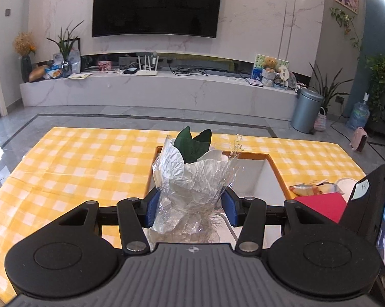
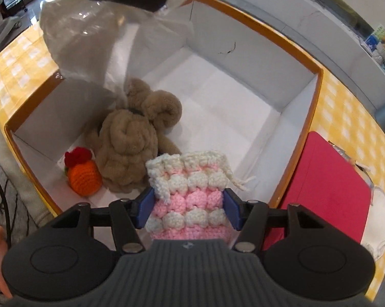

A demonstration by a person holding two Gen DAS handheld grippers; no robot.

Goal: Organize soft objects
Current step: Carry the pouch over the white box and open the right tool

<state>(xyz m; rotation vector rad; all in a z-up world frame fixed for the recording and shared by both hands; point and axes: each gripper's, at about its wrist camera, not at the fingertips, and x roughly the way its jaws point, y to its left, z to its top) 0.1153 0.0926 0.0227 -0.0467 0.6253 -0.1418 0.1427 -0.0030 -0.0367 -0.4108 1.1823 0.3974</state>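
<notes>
You have the crochet pouch [image 2: 189, 194] clamped between the right gripper [image 2: 188, 208] fingers, hanging over the near part of the box [image 2: 318, 76], nose pointed steeply down. The left gripper [image 1: 189, 204] fingers are closed on the crinkled wrap of the bouquet [image 1: 195, 174], held upright above the box's left side; its clear wrap shows at the top left of the right view, above the plush.

The step, as I read it, is to set the pouch inside the box. Lower it to the bare white floor to the right of the plush [image 2: 133, 138], then part the fingers only once the pouch rests, so it does not tumble against the crochet orange [image 2: 84, 177] in the near left corner. The pouch is soft and will sag; its loose yarn tail on the right could snag a finger as you pull away, so withdraw straight up.

For room: the right half and far end of the box are open, the left near corner is taken. The orange rim is close on the near side, so keep the fingers inside it. The red pad [image 2: 325, 186] lies just beside the box's right wall on the bench [image 1: 77, 158], with wrappers [image 1: 310, 188] beyond it; stay clear of those. Keep the bouquet high so its wrap does not brush your right hand.
</notes>
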